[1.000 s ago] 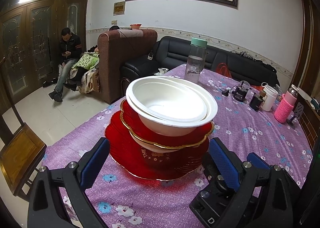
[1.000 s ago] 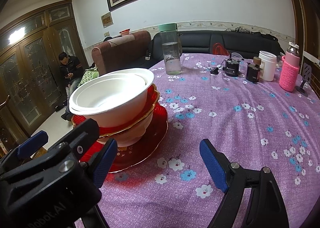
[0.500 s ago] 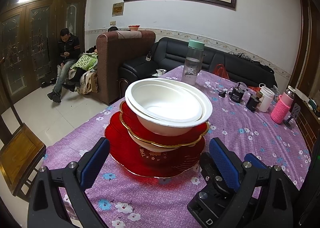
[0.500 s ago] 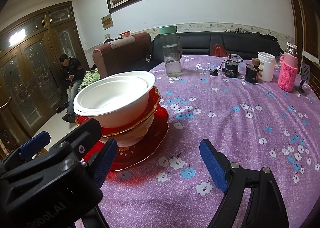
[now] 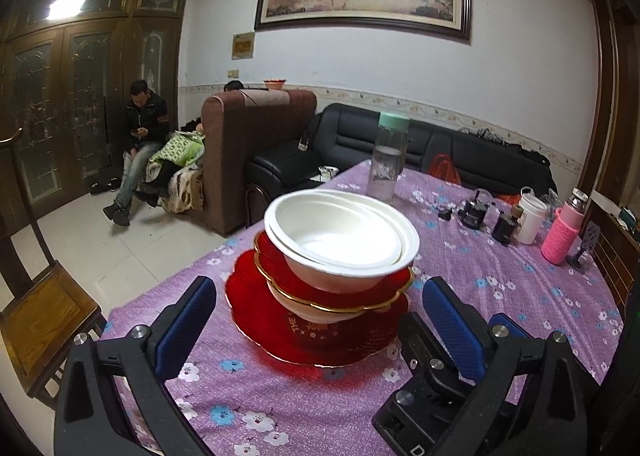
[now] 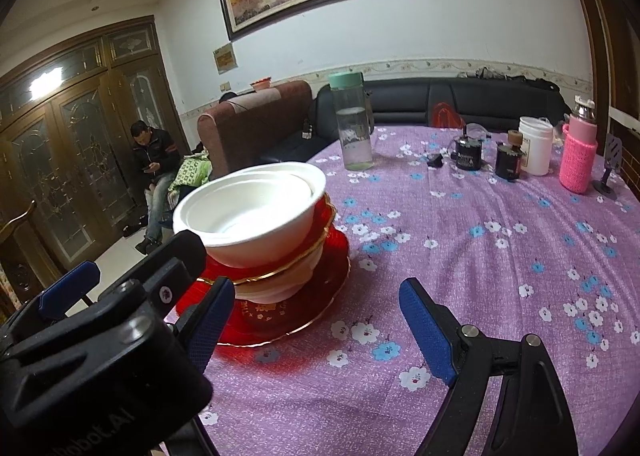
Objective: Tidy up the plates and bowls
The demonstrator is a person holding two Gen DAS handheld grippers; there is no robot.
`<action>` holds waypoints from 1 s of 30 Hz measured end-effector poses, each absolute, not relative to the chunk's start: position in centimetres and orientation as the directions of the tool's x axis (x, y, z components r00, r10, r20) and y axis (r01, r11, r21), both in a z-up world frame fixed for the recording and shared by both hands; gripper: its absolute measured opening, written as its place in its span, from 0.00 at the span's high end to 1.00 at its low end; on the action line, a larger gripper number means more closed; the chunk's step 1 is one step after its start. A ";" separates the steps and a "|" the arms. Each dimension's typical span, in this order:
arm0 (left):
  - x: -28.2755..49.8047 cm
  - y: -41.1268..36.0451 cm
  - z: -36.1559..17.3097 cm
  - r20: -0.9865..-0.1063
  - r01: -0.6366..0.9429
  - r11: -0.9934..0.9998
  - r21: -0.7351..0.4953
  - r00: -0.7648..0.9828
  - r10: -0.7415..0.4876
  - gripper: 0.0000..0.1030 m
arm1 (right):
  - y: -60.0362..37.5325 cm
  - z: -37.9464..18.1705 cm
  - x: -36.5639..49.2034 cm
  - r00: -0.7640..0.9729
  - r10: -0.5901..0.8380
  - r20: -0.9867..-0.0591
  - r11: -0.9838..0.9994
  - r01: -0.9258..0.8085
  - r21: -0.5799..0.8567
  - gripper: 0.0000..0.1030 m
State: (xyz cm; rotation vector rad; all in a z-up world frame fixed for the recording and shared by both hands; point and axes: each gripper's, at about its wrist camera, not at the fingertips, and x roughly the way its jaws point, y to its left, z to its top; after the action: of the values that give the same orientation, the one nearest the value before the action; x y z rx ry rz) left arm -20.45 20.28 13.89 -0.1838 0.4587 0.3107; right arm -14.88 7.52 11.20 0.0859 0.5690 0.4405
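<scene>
On the purple flowered tablecloth (image 6: 480, 256) stands one stack. A wide red plate (image 5: 320, 344) is at the bottom, a gold-rimmed red bowl (image 5: 336, 298) sits on it, and nested white bowls (image 5: 340, 240) are on top. My left gripper (image 5: 318, 326) is open, just short of the stack's near side, with nothing between its blue pads (image 5: 188, 328). My right gripper (image 6: 320, 326) is open too, beside the left one. The stack (image 6: 256, 216) is ahead of its left finger, and only bare cloth lies between its pads.
A clear bottle with a green cap (image 6: 354, 124) stands behind the stack. Small dark jars (image 6: 508, 156), a white jar (image 6: 536, 144) and a pink-sleeved flask (image 6: 578, 152) line the far right. The table's edge runs left of the stack, by a wooden chair (image 5: 44, 316). A person (image 5: 140, 152) sits far left.
My left gripper has drawn back and up a little, so the stack looks smaller and farther off. The stack has not moved, and both grippers' jaws stand as wide as before.
</scene>
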 end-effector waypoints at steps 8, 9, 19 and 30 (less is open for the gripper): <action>-20.2 21.5 14.2 -0.498 -0.317 0.938 -0.144 0.842 0.208 0.00 | 8.5 12.0 -15.5 0.760 0.437 -0.481 0.896 -0.415 0.159 0.14; -20.1 21.5 14.2 -0.501 -0.312 0.938 -0.149 0.842 0.200 0.00 | 8.7 12.0 -15.5 0.759 0.440 -0.480 0.894 -0.420 0.156 0.14; -19.8 21.4 14.0 -0.498 -0.299 0.947 -0.119 0.843 0.204 0.00 | 9.1 11.6 -15.4 0.754 0.446 -0.483 0.890 -0.430 0.150 0.13; -19.3 22.1 13.3 -0.529 -0.309 0.941 -0.137 0.826 0.194 0.00 | 9.7 11.0 -14.9 0.740 0.447 -0.504 0.888 -0.437 0.146 0.12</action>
State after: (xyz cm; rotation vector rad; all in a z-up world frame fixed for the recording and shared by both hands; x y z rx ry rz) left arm -19.26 22.06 13.35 -0.2216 0.5360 0.2691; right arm -14.90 9.71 11.01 0.0182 0.5570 0.4847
